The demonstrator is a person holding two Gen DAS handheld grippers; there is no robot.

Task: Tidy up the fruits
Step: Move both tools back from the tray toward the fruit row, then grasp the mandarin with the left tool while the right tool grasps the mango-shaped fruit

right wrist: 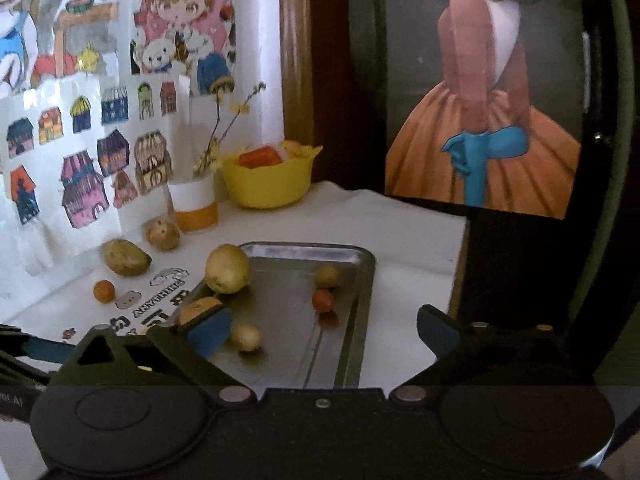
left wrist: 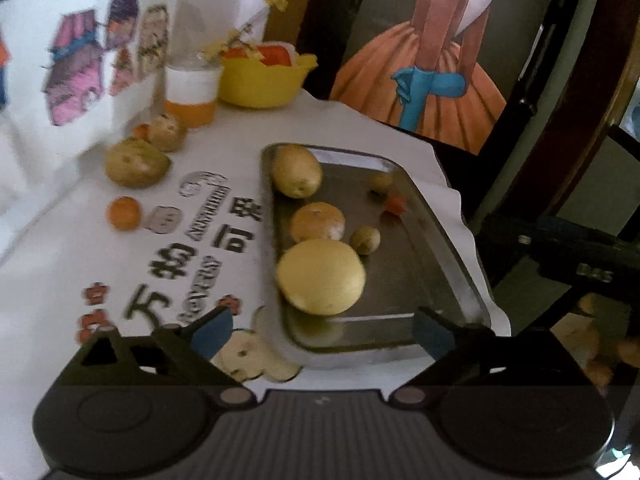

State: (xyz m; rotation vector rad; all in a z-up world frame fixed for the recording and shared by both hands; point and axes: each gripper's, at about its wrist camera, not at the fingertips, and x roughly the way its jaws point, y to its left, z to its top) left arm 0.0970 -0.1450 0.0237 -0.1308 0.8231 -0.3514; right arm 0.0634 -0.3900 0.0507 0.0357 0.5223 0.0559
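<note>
Left claw (left wrist: 322,334): wide open, empty, hanging over near end of tray (left wrist: 448,240)
Right claw (right wrist: 322,334): wide open too, nothing held
Fruit: pear (left wrist: 321,276) just ahead of left claw; orange (left wrist: 317,222) and potato (left wrist: 297,171) further on
Handling: pear probably firm, smooth, a bit slippery, bruisable; best pinched across the middle
Writing: cloth (left wrist: 60,272) left of left claw, reads "万物" and "可爱", rest too blurry

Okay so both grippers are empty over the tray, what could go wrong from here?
1. The metal tray sits near the table's right edge; a nudge might slide it off.
2. Round fruit like the big yellow one could roll on the slick tray.
3. The small orange fruit left on the cloth may squirt out of the open left hand-held gripper.
</note>
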